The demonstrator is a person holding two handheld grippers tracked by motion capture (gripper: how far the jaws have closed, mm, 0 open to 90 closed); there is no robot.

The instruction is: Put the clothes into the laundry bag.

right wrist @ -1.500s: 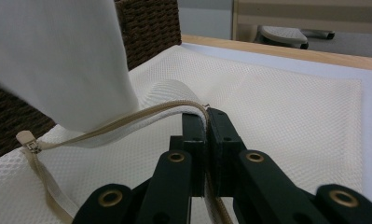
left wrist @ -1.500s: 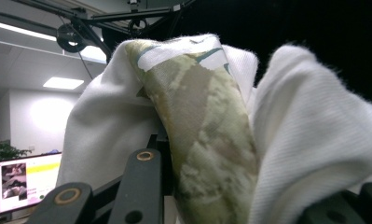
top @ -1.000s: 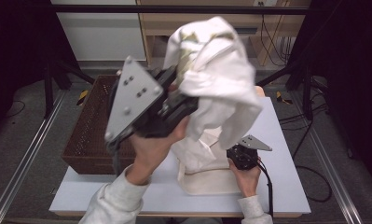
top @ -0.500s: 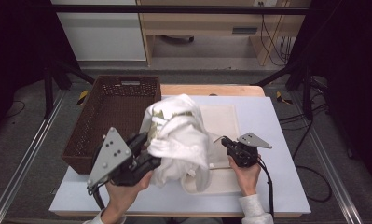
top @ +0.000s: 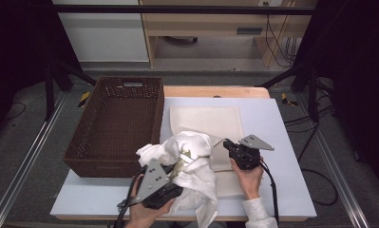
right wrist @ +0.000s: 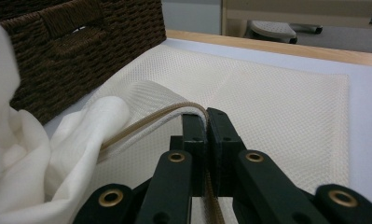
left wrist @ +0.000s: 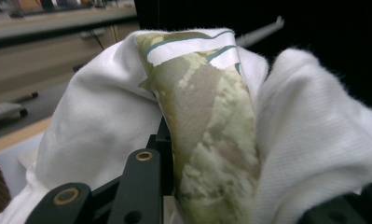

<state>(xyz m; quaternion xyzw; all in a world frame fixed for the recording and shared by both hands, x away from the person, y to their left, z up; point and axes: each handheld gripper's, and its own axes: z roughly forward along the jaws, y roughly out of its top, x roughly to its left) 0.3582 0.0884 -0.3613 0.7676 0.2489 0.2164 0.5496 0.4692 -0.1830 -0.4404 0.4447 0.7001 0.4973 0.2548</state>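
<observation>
White garment (top: 189,166), bunched into a loose heap, sits on the near half of the counter (top: 282,142), just right of the brown wicker basket (top: 113,126). Nothing can be seen inside the basket, so if it is where the clothes end up, that step has not been done.

At the left of the high view, the left gripper (top: 170,183) is buried in the near side of the heap. In the left gripper view its jaws stand partly apart with a thick wad of the garment (left wrist: 211,140) between them: a fold with a mottled green and tan print, edged in teal stripes, flanked by plain white cloth. It looks clamped on that wad, though the pads themselves are hidden by fabric.

Under and beyond the heap lies a cream textured cloth (top: 211,121), spread flat toward the far side of the counter.

At the right, the right gripper (top: 230,146) is closed tight on a raised edge of that cream cloth; the right gripper view shows its jaws (right wrist: 207,140) pressed together on the corded hem, with white fabric lying against it at the left.

I judge the work to be at an early stage: both pieces are gripped, but the garment is crumpled, neither spread nor folded, and the two fabrics overlap. Separating them, then flattening or stowing the garment, is left.
</observation>
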